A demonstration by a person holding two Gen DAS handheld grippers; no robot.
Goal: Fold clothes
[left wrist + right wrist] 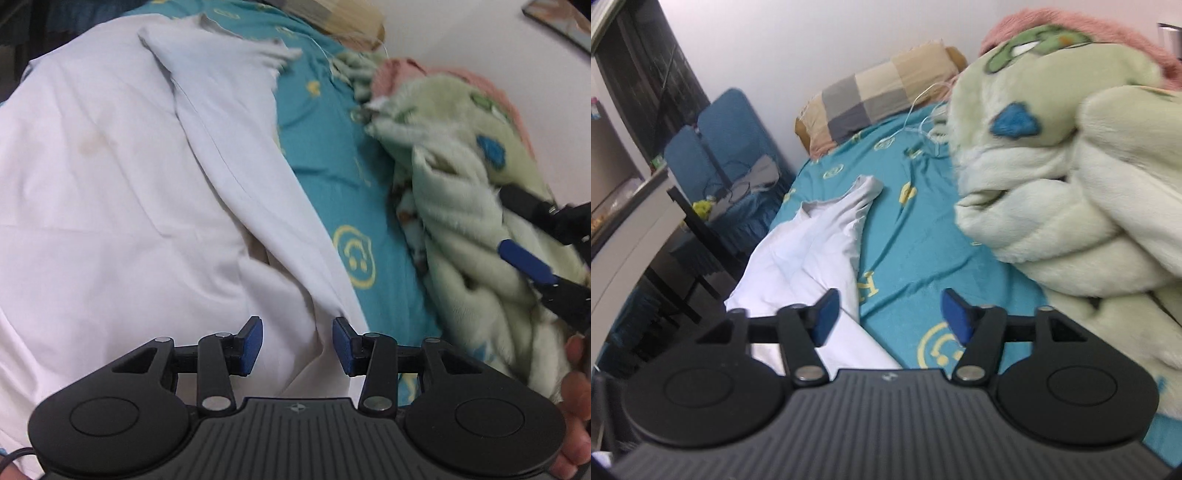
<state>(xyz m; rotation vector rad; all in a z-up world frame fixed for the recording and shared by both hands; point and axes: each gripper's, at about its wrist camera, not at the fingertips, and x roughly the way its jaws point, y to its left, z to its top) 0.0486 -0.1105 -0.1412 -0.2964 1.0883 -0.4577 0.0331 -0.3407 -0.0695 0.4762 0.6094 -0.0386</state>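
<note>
A bed covered by a teal sheet fills both views; the sheet is printed with yellow smiley badges, and a yellow letter that reads like an "H" shows on it in the right wrist view, other marks being too small to read. At the head of the bed, against a plain white wall, lies a checked pillow in beige and grey. Beside the bed's left edge stand a blue upholstered chair with cables on its seat, and a pale cabinet. A fluffy green blanket with blue and green patches is heaped along the right edge, a pink one behind it.

The white garment lies spread along the bed's left edge, one long panel running toward the pillow.

The left gripper hovers over the garment's near part, jaws parted, nothing pinched. The right gripper hangs above the sheet beside the garment, jaws wide apart and empty.
</note>
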